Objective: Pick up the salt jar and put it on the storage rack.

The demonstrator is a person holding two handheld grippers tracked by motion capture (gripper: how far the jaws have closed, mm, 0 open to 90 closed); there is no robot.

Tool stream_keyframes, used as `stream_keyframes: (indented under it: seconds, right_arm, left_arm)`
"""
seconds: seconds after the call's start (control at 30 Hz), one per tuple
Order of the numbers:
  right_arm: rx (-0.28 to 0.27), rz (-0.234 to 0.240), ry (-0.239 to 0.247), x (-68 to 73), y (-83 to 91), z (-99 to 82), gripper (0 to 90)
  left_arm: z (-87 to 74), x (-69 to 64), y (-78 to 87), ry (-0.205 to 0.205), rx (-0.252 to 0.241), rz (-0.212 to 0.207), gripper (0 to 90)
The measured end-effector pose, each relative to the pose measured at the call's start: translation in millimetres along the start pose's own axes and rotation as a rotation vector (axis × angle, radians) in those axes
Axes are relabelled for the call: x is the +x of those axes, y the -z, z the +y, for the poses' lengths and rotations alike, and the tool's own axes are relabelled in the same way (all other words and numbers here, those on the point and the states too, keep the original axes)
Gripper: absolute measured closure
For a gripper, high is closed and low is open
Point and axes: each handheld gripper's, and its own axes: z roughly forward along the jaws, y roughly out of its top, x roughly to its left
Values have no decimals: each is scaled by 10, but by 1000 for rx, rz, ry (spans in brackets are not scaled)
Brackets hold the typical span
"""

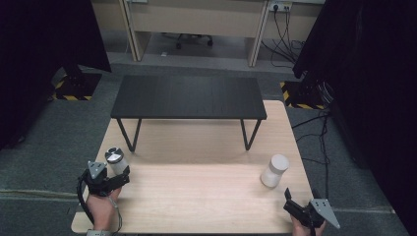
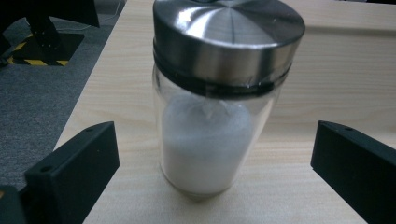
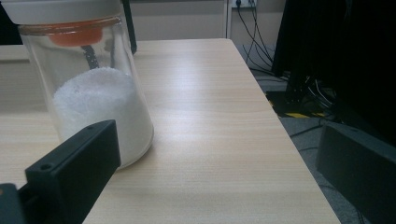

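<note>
A glass jar with a steel lid (image 1: pixel 116 160) stands near the left edge of the wooden table (image 1: pixel 196 196), half full of white powder. My left gripper (image 1: pixel 118 176) is open, and the steel-lidded jar (image 2: pixel 219 116) stands between its jaws with a gap on each side of my left gripper (image 2: pixel 215 140). A second jar with a white lid (image 1: pixel 274 170) stands at the right. My right gripper (image 1: pixel 301 197) is open just behind it, nearer the front edge. In the right gripper view the white-lidded jar (image 3: pixel 93 88) sits ahead of the left jaw of my right gripper (image 3: pixel 219 135), not between the jaws.
A low black bench (image 1: pixel 189 96) with thin metal legs stands across the far half of the table. The table's right edge (image 3: pixel 299 154) lies close under my right gripper's right jaw. Cables (image 1: pixel 319 132) trail on the grey floor at the right.
</note>
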Motion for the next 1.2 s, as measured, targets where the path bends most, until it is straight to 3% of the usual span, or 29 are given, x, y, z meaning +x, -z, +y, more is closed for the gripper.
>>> stream_keyframes:
  seconds: [0.43,0.57,0.6,1.2]
  right_arm:
    - [8,-5,9,13,-6,12,3]
    - [11,-6,13,14,-10,17,3]
    - [11,-6,14,15,-9,16,3]
    - [23,-13,41,40,-23,34,3]
  left_arm:
    - [100,40,-172,-8,9,-10,43]
    - [112,24,-202,-19,10,-8,84]
    - [120,-1,-216,-17,17,9,86]
    - [105,-26,-251,-50,12,32,217]
